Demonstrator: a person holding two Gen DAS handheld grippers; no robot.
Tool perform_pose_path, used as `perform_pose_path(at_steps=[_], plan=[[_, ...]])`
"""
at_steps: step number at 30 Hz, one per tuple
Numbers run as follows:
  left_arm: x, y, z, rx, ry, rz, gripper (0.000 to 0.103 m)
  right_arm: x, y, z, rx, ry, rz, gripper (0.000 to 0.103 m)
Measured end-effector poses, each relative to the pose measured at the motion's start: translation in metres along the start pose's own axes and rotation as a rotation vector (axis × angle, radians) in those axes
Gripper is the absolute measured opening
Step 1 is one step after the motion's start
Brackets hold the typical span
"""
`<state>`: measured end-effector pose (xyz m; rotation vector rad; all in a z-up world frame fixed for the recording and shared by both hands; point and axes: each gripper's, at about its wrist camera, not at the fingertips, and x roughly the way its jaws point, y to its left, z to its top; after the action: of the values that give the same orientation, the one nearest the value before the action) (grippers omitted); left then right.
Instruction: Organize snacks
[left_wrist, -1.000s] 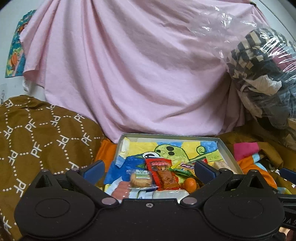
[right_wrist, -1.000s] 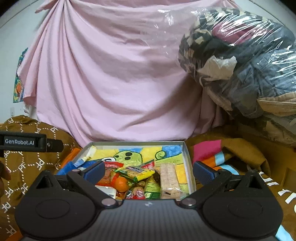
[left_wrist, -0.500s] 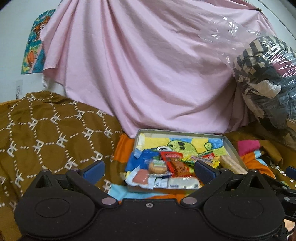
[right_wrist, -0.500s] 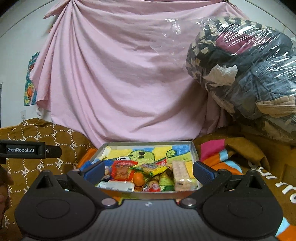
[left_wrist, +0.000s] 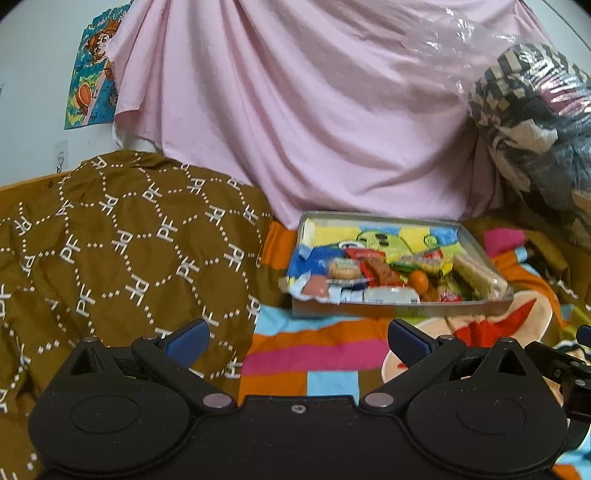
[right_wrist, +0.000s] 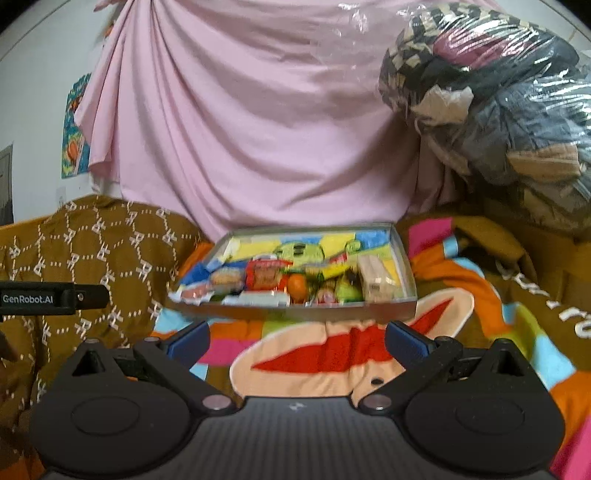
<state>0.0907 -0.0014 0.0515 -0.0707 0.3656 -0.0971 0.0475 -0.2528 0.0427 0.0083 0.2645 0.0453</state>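
Note:
A shallow grey tray (left_wrist: 399, 309) with a cartoon-print floor sits on a colourful blanket; it also shows in the right wrist view (right_wrist: 325, 309). Several wrapped snacks lie heaped in its near half: a red packet (right_wrist: 264, 275), a small orange fruit (right_wrist: 297, 286), a round biscuit pack (left_wrist: 343, 269) and a pale wafer bar (right_wrist: 375, 277). My left gripper (left_wrist: 298, 341) is open and empty, well short of the tray. My right gripper (right_wrist: 297, 341) is open and empty, also short of the tray.
A brown patterned cloth (left_wrist: 122, 251) covers the left side. A pink sheet (right_wrist: 251, 122) hangs behind the tray. A plastic-wrapped bundle of clothes (right_wrist: 498, 107) looms at the right. The left gripper's body (right_wrist: 51, 298) shows at the right wrist view's left edge.
Both grippers have drawn back from the tray. It now looks smaller and farther off, with blanket showing between it and the fingers. Both stayed open.

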Motion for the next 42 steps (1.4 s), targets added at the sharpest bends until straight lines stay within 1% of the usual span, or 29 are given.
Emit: perform_pose_path(at_steps=[3, 9, 19, 42], plan=[[-0.003, 0.001, -0.008, 0.005, 0.015, 0.0, 0.102, -0.002, 0.002, -0.007, 0.001, 0.027, -0.001, 0.103], [-0.004, 0.002, -0.019, 0.01, 0.04, -0.001, 0.102, -0.006, 0.006, -0.018, -0.004, 0.055, -0.009, 0.103], [-0.002, 0.005, -0.03, 0.004, 0.076, -0.004, 0.102, -0.004, 0.008, -0.022, -0.004, 0.076, -0.012, 0.103], [-0.003, 0.005, -0.032, 0.003, 0.079, -0.002, 0.102, -0.005, 0.008, -0.024, -0.004, 0.085, -0.012, 0.103]])
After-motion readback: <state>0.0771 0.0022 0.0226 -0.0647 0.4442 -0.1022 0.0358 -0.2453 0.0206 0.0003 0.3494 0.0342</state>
